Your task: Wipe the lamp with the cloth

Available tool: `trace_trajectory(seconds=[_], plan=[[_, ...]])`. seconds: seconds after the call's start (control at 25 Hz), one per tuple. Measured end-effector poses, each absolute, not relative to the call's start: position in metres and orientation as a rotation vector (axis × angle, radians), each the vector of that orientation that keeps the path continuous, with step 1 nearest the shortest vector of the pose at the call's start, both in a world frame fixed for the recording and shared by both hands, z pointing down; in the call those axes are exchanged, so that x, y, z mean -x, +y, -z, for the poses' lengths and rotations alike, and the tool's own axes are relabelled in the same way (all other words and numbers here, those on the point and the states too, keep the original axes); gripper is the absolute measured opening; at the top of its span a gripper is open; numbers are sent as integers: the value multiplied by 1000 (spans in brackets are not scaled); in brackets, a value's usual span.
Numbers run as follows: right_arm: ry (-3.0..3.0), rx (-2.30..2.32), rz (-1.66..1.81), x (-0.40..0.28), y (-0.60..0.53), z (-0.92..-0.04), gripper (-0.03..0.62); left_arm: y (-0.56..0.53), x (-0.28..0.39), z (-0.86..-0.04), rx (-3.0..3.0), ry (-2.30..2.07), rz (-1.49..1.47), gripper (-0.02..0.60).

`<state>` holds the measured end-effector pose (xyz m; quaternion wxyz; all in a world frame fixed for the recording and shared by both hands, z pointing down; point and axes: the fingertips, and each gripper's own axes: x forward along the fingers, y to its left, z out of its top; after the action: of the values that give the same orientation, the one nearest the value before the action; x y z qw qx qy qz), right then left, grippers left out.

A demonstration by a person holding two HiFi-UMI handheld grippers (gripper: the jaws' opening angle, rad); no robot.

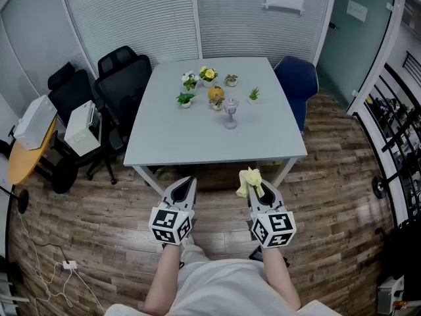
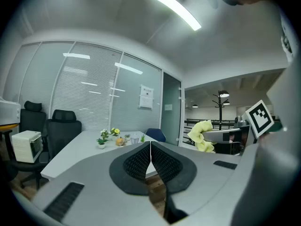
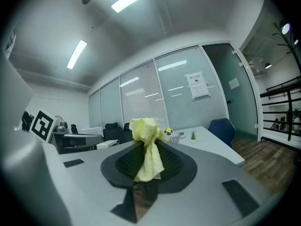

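Observation:
The lamp [image 1: 229,114] is a small clear-glass piece standing near the middle of the grey table [image 1: 263,143], just in front of a cluster of little potted plants [image 1: 208,75]. My right gripper [image 1: 256,184] hovers short of the table's near edge, shut on a crumpled yellow cloth [image 1: 250,180]. In the right gripper view the cloth [image 3: 146,147] bunches above the jaws and hangs down between them, and the lamp [image 3: 175,137] shows far off. My left gripper [image 1: 186,188] is beside the right one, shut and empty [image 2: 150,145]. From the left gripper view the cloth [image 2: 201,134] is off to the right.
Two black office chairs [image 1: 122,78] stand at the table's left and a blue chair [image 1: 297,78] at its far right corner. White boxes [image 1: 82,127] and a round wooden table [image 1: 26,157] are at the left. A black rack [image 1: 401,130] lines the right wall. Cables [image 1: 66,265] lie on the wood floor.

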<state>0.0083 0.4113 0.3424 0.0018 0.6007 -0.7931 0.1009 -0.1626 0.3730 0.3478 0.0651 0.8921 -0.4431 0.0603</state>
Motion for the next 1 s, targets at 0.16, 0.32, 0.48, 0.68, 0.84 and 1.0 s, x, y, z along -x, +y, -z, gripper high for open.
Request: trace_trajectory(seconds=[0.16, 0.32, 0.48, 0.68, 0.84, 1.0], plan=[[-2510, -1852, -306, -4, 411, -343, 83, 376, 169, -349, -2671, -1368, -181, 5], [-2518, -1824, -313, -10, 417, -347, 83, 382, 161, -354, -2658, -1373, -185, 5], [-2529, -1821, -351, -18, 420, -350, 83, 382, 150, -361, -2637, -1321, -174, 93], [-2527, -1835, -393, -38, 421, -357, 83, 383, 131, -372, -2613, -1277, -163, 284], [-2517, -1834, -407, -44, 410, -363, 83, 372, 130, -378, -2607, -1293, -191, 299], [-2510, -1825, -410, -49, 387, -369, 83, 345, 125, -385, -2599, -1295, -206, 305]])
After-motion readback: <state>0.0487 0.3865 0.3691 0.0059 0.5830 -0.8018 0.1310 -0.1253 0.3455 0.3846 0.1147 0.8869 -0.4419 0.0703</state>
